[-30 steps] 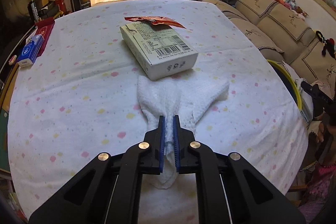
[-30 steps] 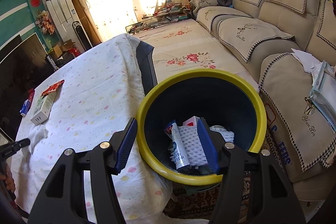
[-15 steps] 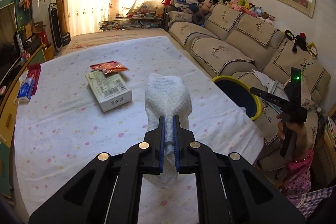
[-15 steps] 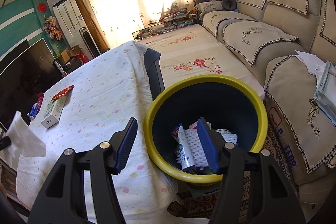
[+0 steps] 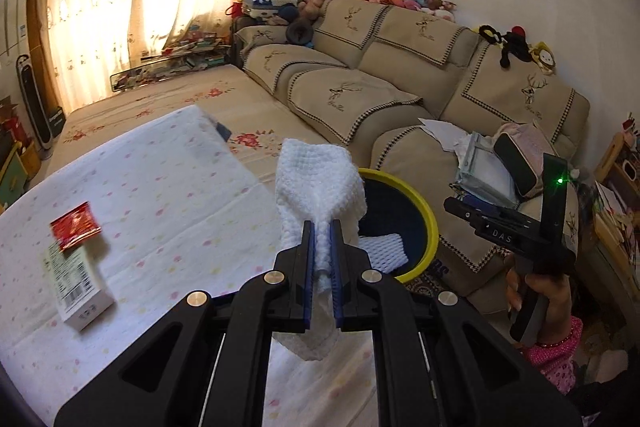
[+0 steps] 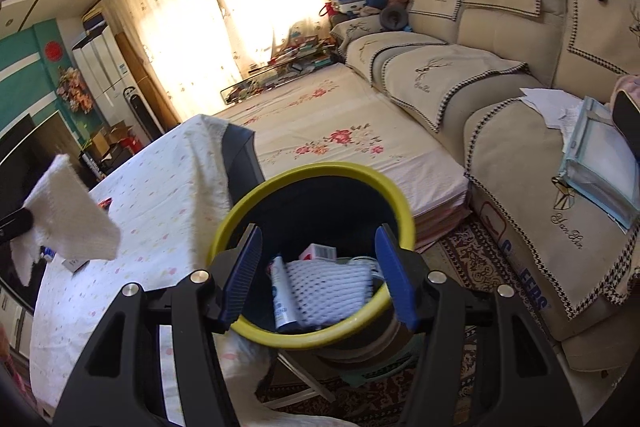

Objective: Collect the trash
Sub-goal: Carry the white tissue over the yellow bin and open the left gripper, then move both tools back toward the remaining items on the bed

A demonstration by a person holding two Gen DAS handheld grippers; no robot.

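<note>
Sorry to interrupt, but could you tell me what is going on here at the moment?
A person is clearing trash off a table with a handheld claw in each hand. The left claw is shut on a white paper towel, held in the air near the yellow-rimmed bin beside the table. The right claw hangs open over the bin, which already holds some trash. A white box and a red wrapper are on the table.

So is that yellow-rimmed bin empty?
No. The bin already holds a white mesh wrapper, a tube and a small carton.
</note>
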